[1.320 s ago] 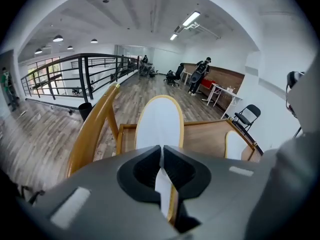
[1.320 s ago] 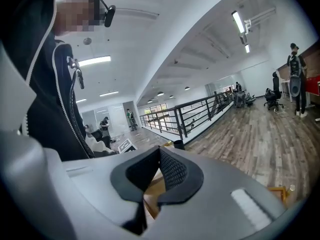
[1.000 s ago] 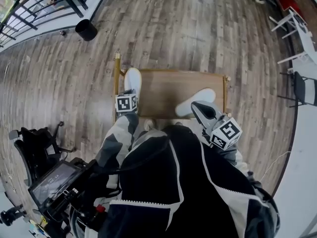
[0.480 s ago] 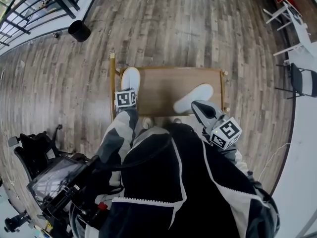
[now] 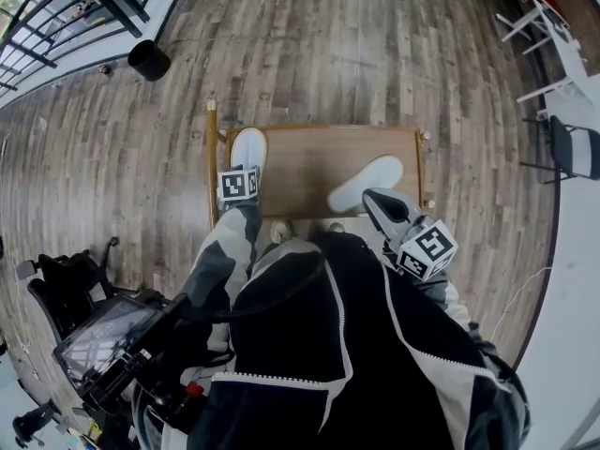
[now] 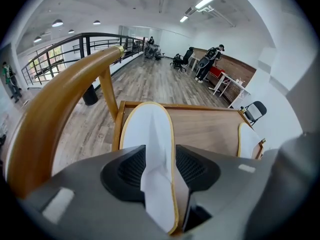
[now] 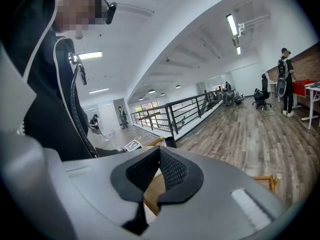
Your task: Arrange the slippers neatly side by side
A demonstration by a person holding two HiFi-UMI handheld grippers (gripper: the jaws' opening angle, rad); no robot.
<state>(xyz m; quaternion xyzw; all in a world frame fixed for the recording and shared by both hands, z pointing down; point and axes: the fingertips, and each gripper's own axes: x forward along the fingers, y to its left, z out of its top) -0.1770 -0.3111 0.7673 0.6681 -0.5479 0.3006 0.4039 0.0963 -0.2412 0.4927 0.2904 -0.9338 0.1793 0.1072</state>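
Left gripper [image 6: 159, 166]: jaws spread wide and have just been opening. The heel end of a white flat slipper with tan edging [image 6: 150, 129] sits between them, and the raised upper stands in the gap. No grip on it.

Right gripper [image 7: 159, 169]: jaws closed together, nothing between them.

Landmark: low brown wooden table with pale rounded rails [image 5: 309, 162].
- The left gripper hangs over the table's near left corner, pointing steeply down.
- The first slipper lies flat along the table's left end, toe toward the far edge, just inside the left rail.
- A second white slipper of the same kind [image 5: 367, 182] lies on the table's right half, askew, toe toward the far right corner. It is well apart from the first.
- The right gripper is at the table's near right corner, its tip near that slipper's heel. Contact cannot be told.
- A black round bin [image 5: 150, 59] stands on the plank floor beyond the table's far left corner.
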